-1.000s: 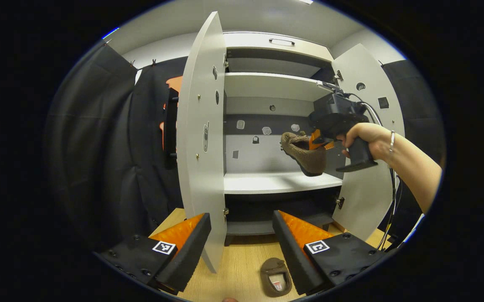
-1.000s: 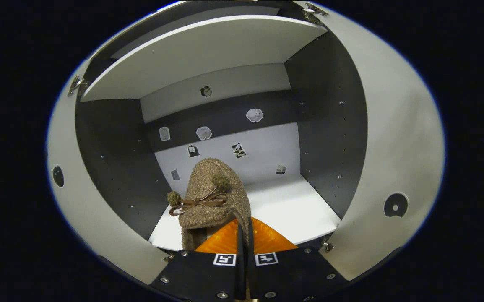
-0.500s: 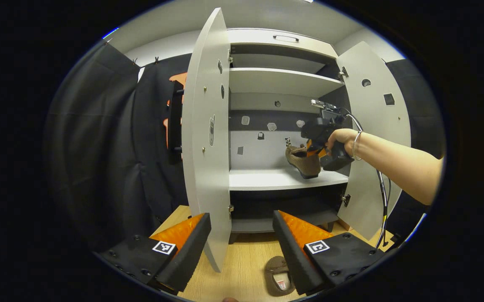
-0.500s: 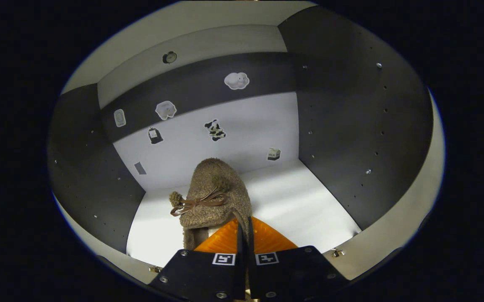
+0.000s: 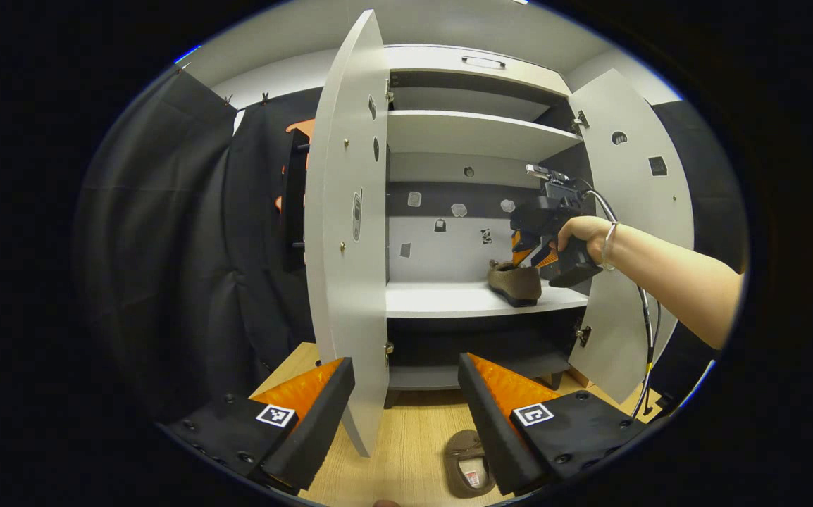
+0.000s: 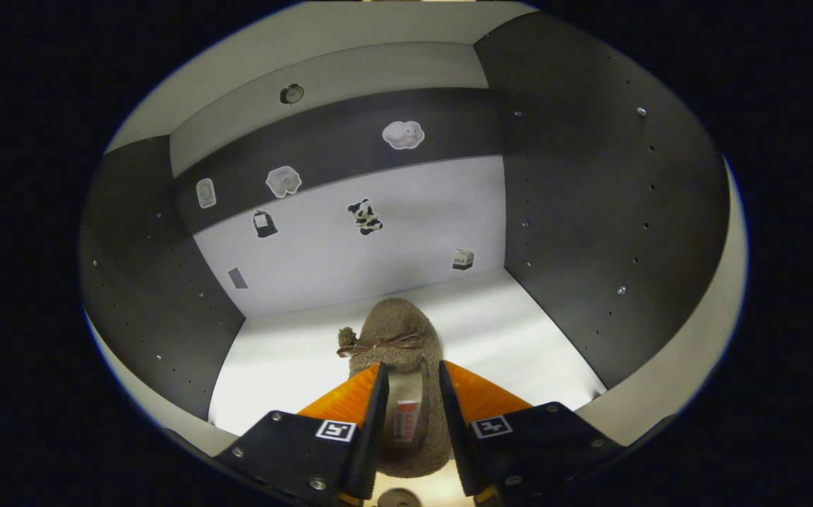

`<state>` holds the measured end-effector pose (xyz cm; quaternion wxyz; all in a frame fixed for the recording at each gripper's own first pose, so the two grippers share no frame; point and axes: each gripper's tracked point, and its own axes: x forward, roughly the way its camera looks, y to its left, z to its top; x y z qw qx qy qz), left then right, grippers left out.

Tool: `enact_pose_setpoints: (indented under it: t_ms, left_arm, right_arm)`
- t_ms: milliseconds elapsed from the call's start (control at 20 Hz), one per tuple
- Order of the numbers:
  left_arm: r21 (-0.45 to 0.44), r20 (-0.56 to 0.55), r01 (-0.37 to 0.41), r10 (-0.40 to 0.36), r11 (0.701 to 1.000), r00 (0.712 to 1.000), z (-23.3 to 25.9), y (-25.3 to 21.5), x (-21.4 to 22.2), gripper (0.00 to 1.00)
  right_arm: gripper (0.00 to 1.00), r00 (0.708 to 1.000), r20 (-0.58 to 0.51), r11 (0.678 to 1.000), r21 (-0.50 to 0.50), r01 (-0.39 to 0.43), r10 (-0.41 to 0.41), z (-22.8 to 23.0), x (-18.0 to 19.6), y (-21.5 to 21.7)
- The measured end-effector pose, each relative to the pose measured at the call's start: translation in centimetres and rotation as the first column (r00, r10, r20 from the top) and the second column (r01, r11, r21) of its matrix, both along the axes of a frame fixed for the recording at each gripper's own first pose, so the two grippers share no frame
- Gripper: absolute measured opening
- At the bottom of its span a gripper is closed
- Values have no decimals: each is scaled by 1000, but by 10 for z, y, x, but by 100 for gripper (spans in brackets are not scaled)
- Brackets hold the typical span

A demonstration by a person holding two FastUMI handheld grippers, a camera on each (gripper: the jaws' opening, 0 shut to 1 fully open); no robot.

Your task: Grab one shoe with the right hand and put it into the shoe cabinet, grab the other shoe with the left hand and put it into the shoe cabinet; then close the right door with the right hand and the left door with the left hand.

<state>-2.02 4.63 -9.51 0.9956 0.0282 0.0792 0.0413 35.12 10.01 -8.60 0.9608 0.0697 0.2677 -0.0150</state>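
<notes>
Brown fuzzy shoe (image 6: pixel 398 338) lies flat on the white shelf (image 6: pixel 519 338) inside the shoe cabinet (image 5: pixel 477 134), long axis running front to back, toe with bow toward the rear wall, heel opening toward the right claw (image 6: pixel 410 422). Right claw released: fingers parted either side of the heel (contact cannot be judged). Second shoe (image 5: pixel 468 465) on the wooden floor (image 5: pixel 406 436) in front of the cabinet, by the left claw (image 5: pixel 406 408), which is spread wide, holding nothing. Left door (image 5: pixel 346 232) and right door (image 5: pixel 632 211) both stand open.
</notes>
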Motion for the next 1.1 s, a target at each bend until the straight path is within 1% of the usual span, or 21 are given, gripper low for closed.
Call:
enact_pose_setpoints:
  t_ms: [50,100,150,200,250,350,500,550,700,850,900,950,1100]
  left_arm:
    - [1,-1,4,-4,1000,1000,0,-2,0,99]
    - [2,-1,9,-9,1000,1000,0,-4,1,96]
    - [1,-1,16,-16,1000,1000,0,-7,1,96]
    - [-3,-2,22,-22,1000,1000,0,-10,0,96]
    - [-9,-3,28,-28,1000,1000,-1,-14,0,97]
    - [-11,-6,36,-36,999,999,-2,-19,-1,96]
    - [-8,-16,42,-42,999,999,-9,-26,-3,96]
    - [-10,-26,45,-45,999,999,-14,-28,-4,99]
    - [-9,-59,40,-41,999,997,-35,-30,-5,97]
    - [1,-106,32,-32,999,994,-66,-29,-5,97]
    - [-2,-128,37,-37,999,991,-80,-31,-4,99]
    - [-8,-148,43,-43,999,988,-92,-34,-5,97]
    - [-14,-212,47,-49,999,976,-137,-39,-2,97]
  right_arm:
    - [55,1000,17,1000,-5,-9,9,5,-9,0]
    - [60,999,37,1000,-10,-17,17,9,-18,1]
    - [65,998,62,999,-18,-30,31,13,-29,1]
    - [76,996,82,999,-25,-40,42,17,-40,1]
    - [84,994,101,998,-34,-47,50,20,-51,0]
    - [92,987,140,997,-43,-69,74,27,-75,2]
    - [93,975,198,994,-52,-92,101,39,-112,1]
    - [93,970,220,994,-53,-94,103,43,-126,0]
    - [93,957,267,994,-50,-100,110,47,-165,-5]
    - [93,942,304,990,-71,-123,139,52,-201,-10]
    - [93,938,315,988,-82,-128,147,55,-212,-13]
    - [93,932,328,988,-88,-131,153,59,-223,-17]
    - [93,922,359,989,-89,-121,145,69,-247,-30]
